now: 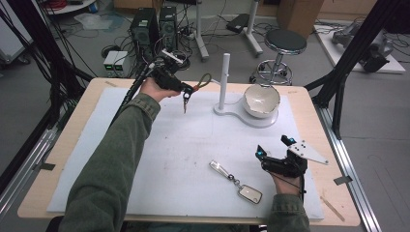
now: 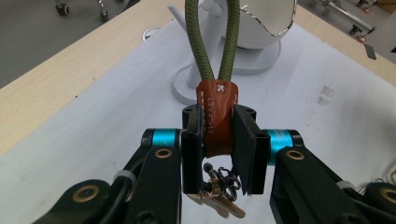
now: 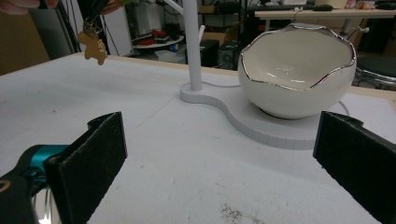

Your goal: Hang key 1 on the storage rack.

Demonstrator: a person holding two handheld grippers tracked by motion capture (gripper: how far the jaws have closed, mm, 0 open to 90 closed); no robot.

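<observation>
Your left gripper point(image 1: 186, 90) clamps one keychain point(image 2: 217, 112) (upper centre); right gripper point(image 1: 275, 153) gapes wide, a second keychain point(image 1: 236, 181) lying beside it.

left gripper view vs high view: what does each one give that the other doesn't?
Left gripper view alone: the stitched orange leather tab clamped between the black jaws, lettering on it, and the split rings and gold keys hanging below.
High view alone: the second keychain lying flat on the white mat, the right hand-held gripper open beside it, and the stool behind the table.
Both: the green rope loop, the white post stand and the egg-shaped bowl.
</observation>
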